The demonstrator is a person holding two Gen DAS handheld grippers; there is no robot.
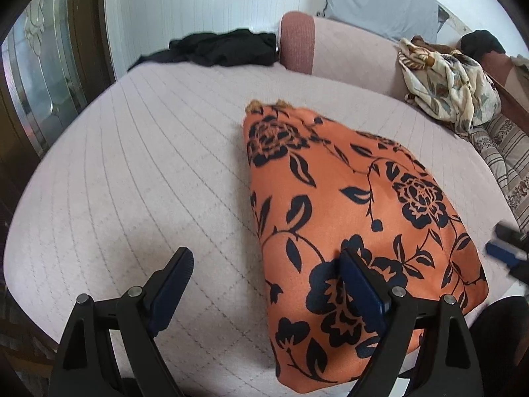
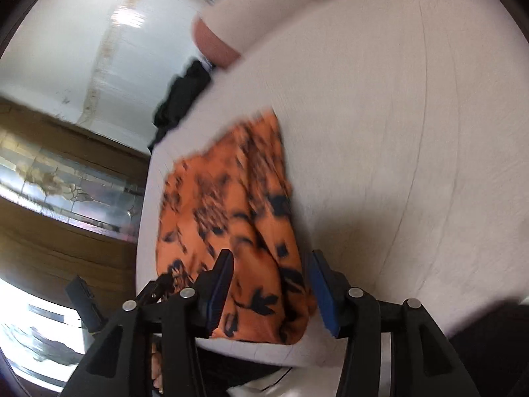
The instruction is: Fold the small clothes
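Observation:
An orange garment with a black flower print (image 1: 347, 205) lies folded on the pale pink quilted surface (image 1: 139, 172). My left gripper (image 1: 267, 261) is open and empty, hovering over the garment's near left edge; its right finger is above the cloth. In the blurred right wrist view the same garment (image 2: 231, 205) lies below my right gripper (image 2: 271, 271), which is open and empty above its near end. The right gripper also shows at the right edge of the left wrist view (image 1: 506, 248).
A black garment (image 1: 221, 48) lies at the far edge by the wall. A pink bolster (image 1: 330, 49) runs along the back. A cream floral cloth (image 1: 446, 86) is heaped at the back right beside striped bedding (image 1: 506, 152). A wooden glazed door (image 1: 36, 66) stands left.

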